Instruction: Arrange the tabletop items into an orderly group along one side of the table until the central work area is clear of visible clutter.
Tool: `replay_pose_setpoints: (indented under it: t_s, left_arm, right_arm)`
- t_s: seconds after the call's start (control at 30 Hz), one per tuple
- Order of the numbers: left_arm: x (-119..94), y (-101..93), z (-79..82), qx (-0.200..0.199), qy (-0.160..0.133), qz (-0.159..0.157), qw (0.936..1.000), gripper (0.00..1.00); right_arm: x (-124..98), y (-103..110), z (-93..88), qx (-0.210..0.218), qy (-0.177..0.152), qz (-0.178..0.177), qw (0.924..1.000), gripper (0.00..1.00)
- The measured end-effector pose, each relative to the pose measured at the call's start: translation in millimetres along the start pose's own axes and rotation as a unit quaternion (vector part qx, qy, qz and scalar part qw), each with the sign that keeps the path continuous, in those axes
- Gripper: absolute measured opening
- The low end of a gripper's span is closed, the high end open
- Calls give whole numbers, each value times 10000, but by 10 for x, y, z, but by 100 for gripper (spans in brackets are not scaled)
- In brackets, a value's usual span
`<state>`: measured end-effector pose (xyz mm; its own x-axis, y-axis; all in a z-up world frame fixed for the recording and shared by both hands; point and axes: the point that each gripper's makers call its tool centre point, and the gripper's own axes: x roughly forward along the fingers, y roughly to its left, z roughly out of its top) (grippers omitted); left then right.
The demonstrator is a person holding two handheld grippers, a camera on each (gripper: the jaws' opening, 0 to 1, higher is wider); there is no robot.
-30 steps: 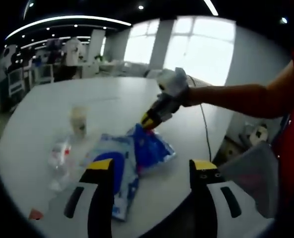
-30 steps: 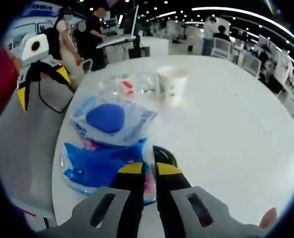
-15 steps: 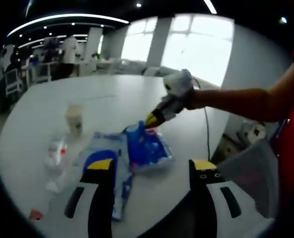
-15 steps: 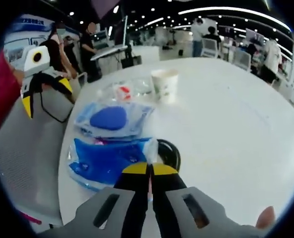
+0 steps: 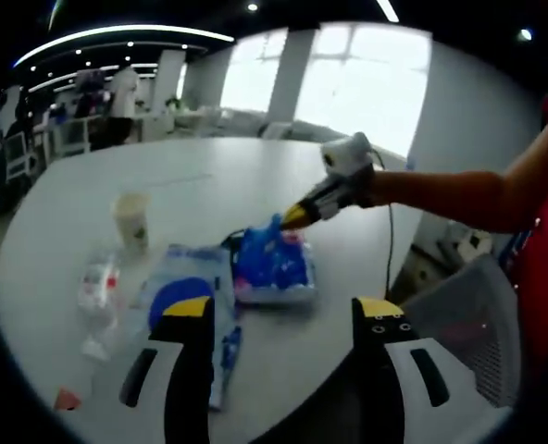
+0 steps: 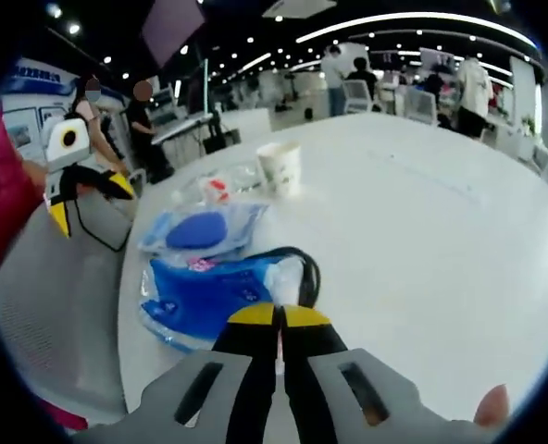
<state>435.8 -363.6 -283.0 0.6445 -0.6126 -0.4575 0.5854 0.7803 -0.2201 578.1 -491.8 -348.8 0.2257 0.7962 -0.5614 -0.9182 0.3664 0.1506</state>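
Note:
A blue packet [image 6: 205,289] lies on the white table [image 6: 422,240], and my right gripper [image 6: 276,317] is shut on its near corner, which is raised. In the left gripper view the right gripper [image 5: 299,216] holds the blue packet [image 5: 269,265] by its upper edge. Beside it lie a pale packet with a blue oval [image 5: 183,298], a clear bag with a red mark [image 5: 98,282] and an upright paper cup [image 5: 130,220]. My left gripper [image 5: 284,309] stands open near the table edge, nothing between its fingers. It appears as the left gripper [image 6: 72,176] in the right gripper view.
A black loop [image 6: 309,268] lies behind the blue packet. A grey chair [image 6: 52,305] stands at the table's edge between the two grippers. A small red scrap [image 5: 66,400] lies near the table edge. People and desks fill the room beyond.
My right gripper has closed on the blue packet's corner and lifted it, so the packet bunches up. The left gripper has stayed open and nearly still.

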Motion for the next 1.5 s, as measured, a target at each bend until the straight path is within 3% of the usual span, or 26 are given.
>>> replay_pose_setpoints:
  t_s: [0.47,0.9,1.3,1.5]
  left_arm:
    - [19,-49,-14,65,55,-80,9999,56]
    - [23,-68,-6,49,43,-90,9999,57]
    - [-7,-70,-3,-22,-16,-58,10000,57]
    - [-26,-37,-1,-66,-42,4,10000,56]
  right_arm:
    - [-245,-142,58,455,-525,-287,9972,1]
    - [-616,-459,253,915,-1220,-727,9856,1]
    - [-1054,-821,400,1487,-1914,-1432,9596,1]
    - [-1170,-1075,393,1646,-2041,-1725,9495,1]
